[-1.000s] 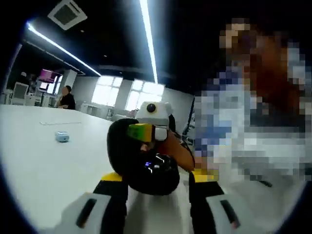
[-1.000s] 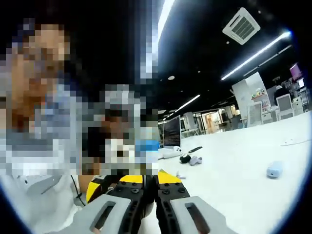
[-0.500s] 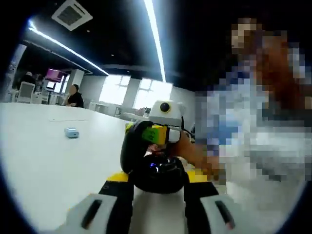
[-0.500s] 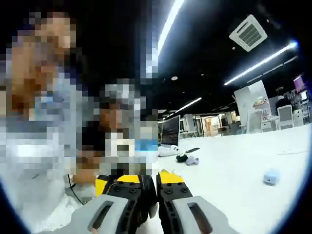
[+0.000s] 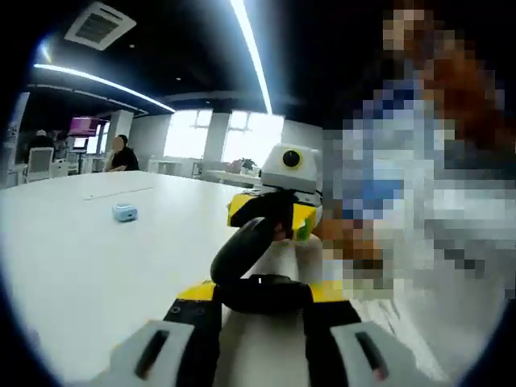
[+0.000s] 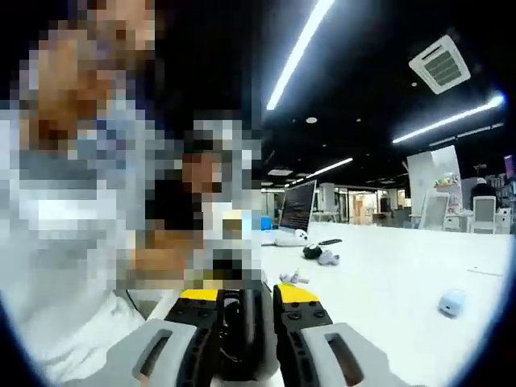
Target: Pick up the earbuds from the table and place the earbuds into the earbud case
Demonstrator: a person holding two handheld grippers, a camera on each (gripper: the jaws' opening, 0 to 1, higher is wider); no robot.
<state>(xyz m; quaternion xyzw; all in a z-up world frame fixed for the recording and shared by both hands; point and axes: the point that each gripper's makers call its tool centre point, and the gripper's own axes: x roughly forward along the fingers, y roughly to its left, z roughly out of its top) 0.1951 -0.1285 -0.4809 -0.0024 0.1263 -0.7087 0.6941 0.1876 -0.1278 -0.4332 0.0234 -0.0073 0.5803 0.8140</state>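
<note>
White tabletop (image 5: 72, 266) runs out under ceiling strip lights in an open office. In the left gripper view, the left gripper (image 5: 262, 310) has its jaws narrowed around a dark rounded object (image 5: 262, 292) that fills the gap between them; whether it is gripped or just in front cannot be told. Just beyond, at 12 o'clock, the right gripper (image 5: 270, 216) comes in, held in a hand (image 5: 343, 238). In the right gripper view, that gripper's own jaws are close together on a dark object (image 6: 240, 339) wedged between them. Further out, a small light-blue earbud case (image 5: 124, 212) sits on the tabletop at 10 o'clock, well apart from both grippers; it lies at 4 o'clock in the right gripper view. Small white items (image 6: 292, 278), possibly earbuds, lie at about 12 o'clock near a monitor (image 6: 296, 211). Judged from this, the picking step is not yet under way: next, a gripper must come down to the tabletop and close on an earbud.
</note>
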